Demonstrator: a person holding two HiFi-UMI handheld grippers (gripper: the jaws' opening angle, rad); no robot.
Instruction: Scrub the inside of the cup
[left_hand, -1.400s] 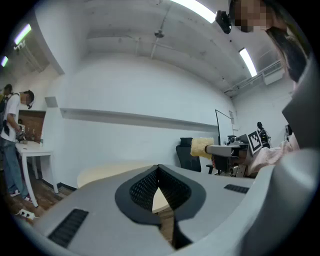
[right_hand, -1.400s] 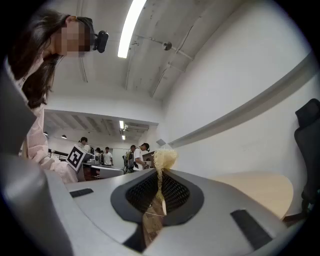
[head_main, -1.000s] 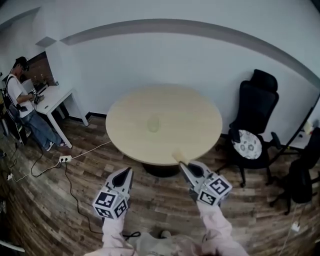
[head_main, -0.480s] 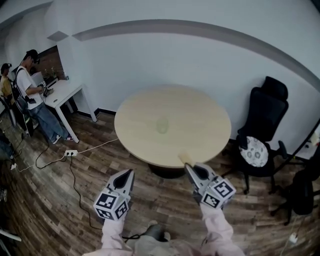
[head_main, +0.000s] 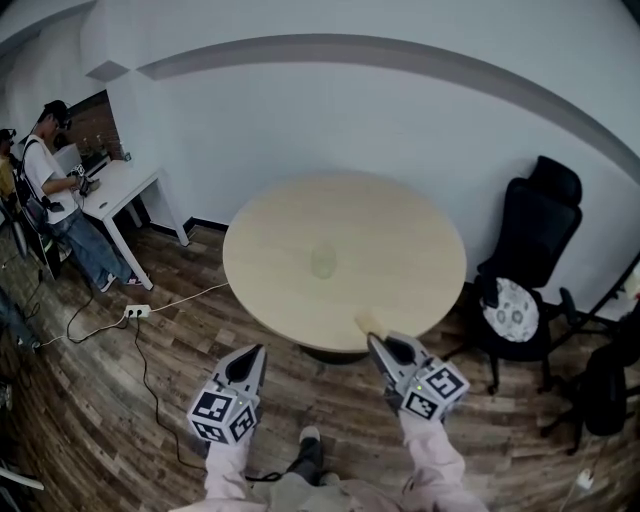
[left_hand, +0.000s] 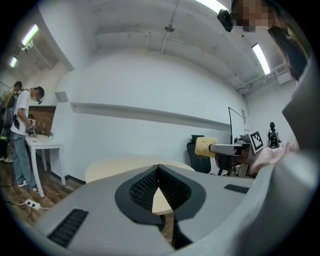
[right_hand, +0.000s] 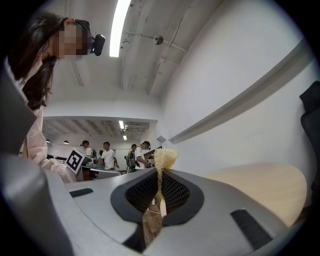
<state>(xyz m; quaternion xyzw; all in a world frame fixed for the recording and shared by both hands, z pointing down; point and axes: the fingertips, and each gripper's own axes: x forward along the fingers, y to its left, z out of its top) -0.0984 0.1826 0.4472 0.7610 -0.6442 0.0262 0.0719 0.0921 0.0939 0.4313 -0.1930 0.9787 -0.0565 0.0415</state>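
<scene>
A clear cup (head_main: 323, 262) stands upright near the middle of the round beige table (head_main: 400, 235). Both grippers hover over the wooden floor, short of the table's near edge. My left gripper (head_main: 252, 353) is shut with nothing in it; in the left gripper view its jaws (left_hand: 158, 170) meet tip to tip. My right gripper (head_main: 375, 343) is shut on a yellow sponge (head_main: 367, 322), whose frayed end pokes out past the jaw tips (right_hand: 165, 158). That sponge (left_hand: 205, 146) also shows from the side in the left gripper view. The cup is well ahead of both grippers.
Black office chairs (head_main: 525, 260) stand right of the table. At the far left is a white desk (head_main: 115, 190) with people beside it. A power strip (head_main: 135, 312) and its cable lie on the floor left of the table. My shoe (head_main: 308, 450) shows below.
The table and cup have slid right and a little nearer in the head view, as the person steps forward. Both grippers keep their pose and stay shut.
</scene>
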